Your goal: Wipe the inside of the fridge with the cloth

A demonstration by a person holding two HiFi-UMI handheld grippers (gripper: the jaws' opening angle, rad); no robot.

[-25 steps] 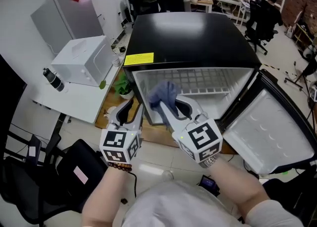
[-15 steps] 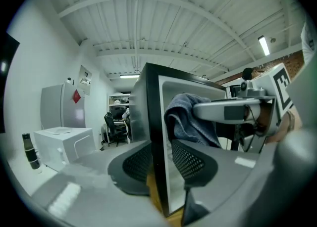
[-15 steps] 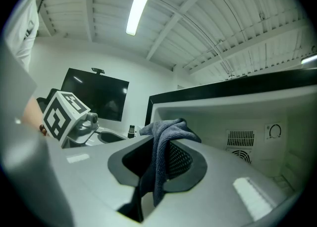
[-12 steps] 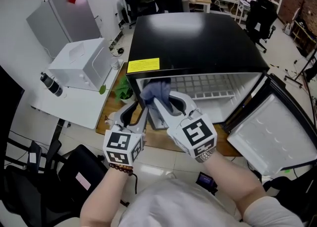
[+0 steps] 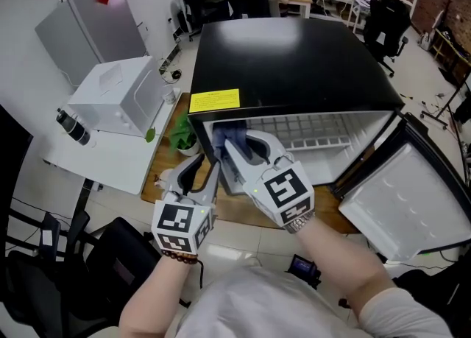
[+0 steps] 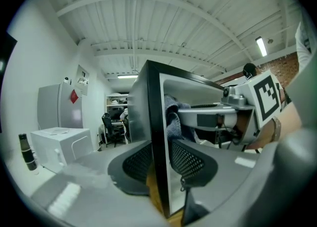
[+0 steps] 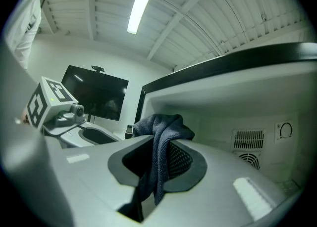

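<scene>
**Entry: wiping step, listed outward from us to the fridge (image 5: 294, 57)**

- Left gripper (image 5: 197, 171): at the fridge's left front edge, jaws clamped either side of the fridge wall (image 6: 159, 137). We judge that it steadies the cabinet.
- Right gripper (image 5: 243, 145): just inside the fridge's opening, jaws closed on the cloth.
- Cloth (image 7: 161, 127): dark blue, bunched above the jaws with a tail hanging below. It sits near the inside of the fridge's left wall.
- Advice for the step: we press the bunched part flat to the liner and sweep front to back in overlapping strokes. We hold the grip firm and steer the loose tail clear of the wire shelf (image 5: 309, 127).
- Writing: a yellow label (image 5: 214, 99) on the fridge's top front edge, its print too small to read. Only square markers show on the gripper cubes. We find no brand name.
</scene>
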